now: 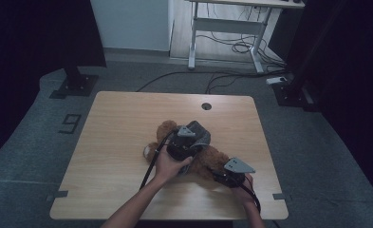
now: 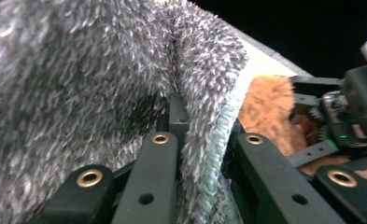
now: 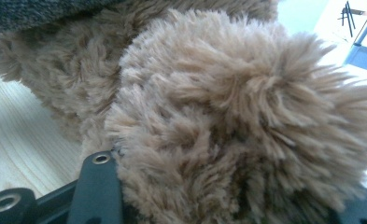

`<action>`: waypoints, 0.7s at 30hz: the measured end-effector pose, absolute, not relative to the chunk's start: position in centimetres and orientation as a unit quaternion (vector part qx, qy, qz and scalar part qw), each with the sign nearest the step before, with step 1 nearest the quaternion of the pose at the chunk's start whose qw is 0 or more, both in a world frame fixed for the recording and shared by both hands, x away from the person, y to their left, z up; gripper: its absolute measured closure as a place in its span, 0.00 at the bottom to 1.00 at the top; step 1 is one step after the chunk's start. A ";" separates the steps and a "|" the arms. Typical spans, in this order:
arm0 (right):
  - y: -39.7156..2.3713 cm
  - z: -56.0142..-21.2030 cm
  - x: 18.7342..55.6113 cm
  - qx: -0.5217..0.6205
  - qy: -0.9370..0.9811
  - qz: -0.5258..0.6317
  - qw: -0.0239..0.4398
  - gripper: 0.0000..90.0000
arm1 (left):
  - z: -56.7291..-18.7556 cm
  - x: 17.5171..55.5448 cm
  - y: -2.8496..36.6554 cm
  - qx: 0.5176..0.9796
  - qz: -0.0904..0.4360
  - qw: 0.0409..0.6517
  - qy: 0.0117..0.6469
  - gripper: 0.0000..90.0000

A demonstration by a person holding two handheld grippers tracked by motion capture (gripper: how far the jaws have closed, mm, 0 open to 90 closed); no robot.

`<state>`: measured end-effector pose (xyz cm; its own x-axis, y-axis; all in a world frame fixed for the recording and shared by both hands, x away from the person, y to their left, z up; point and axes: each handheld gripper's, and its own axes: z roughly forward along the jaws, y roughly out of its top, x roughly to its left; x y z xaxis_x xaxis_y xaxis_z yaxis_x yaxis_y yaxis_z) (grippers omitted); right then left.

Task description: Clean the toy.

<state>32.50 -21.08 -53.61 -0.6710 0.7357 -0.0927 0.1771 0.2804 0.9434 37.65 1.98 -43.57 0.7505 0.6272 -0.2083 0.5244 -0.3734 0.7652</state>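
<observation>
- One wooden bench [image 1: 117, 142], pale grain, rounded corners, with one round cable hole [image 1: 206, 106] near the middle of its far edge.
- One plush bear [image 1: 208, 161], brown, long shaggy pile; it lies on the bench right of centre, closer to the near edge than the far one. In the right gripper view its fur [image 3: 228, 121] is tan and tufted, strands standing out in all directions, and a limb or rounded part bulges toward the camera.
- One grey cloth [image 1: 198, 133], draped over the upper part of the bear. In the left gripper view the cloth [image 2: 78, 84] shows a short fluffy grey-white pile and a stitched pale-green hem [image 2: 214, 154] running down between the jaws.
- Two grippers, one per hand.
- Left gripper [image 1: 186, 142]: sits over the bear near the bench centre, forearm coming in from the near edge. Jaws together, clamped on the hem of the grey cloth; the cloth folds upward from the pinch.
- Right gripper [image 1: 231, 173]: near the right part of the near edge, touching the bear's lower end. Jaws partly apart with brown fur bulging between them; they look clamped on that part of the bear, though the fur hides the pads.
- Two cables [image 1: 151, 164], one trailing from each gripper back toward the near edge.
</observation>
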 end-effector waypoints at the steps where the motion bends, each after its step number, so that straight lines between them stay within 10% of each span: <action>1: -21.1 -53.6 32.5 0.302 0.754 0.517 0.270 0.51 | -43.9 38.2 3.0 0.824 0.064 0.429 0.365 0.91; 7: -20.9 -53.6 32.5 0.298 0.754 0.518 0.272 0.51 | -44.9 39.8 7.5 0.787 0.005 0.461 0.411 0.92; 21: -21.3 -53.7 32.6 0.291 0.755 0.523 0.268 0.50 | -46.5 39.8 14.9 0.770 0.061 0.432 0.465 0.91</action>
<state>32.55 -21.25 -53.68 -0.6868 0.7200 -0.0998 0.1594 0.2832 0.9457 39.75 14.92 -46.47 0.5605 0.7687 -0.3081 0.6634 -0.1939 0.7227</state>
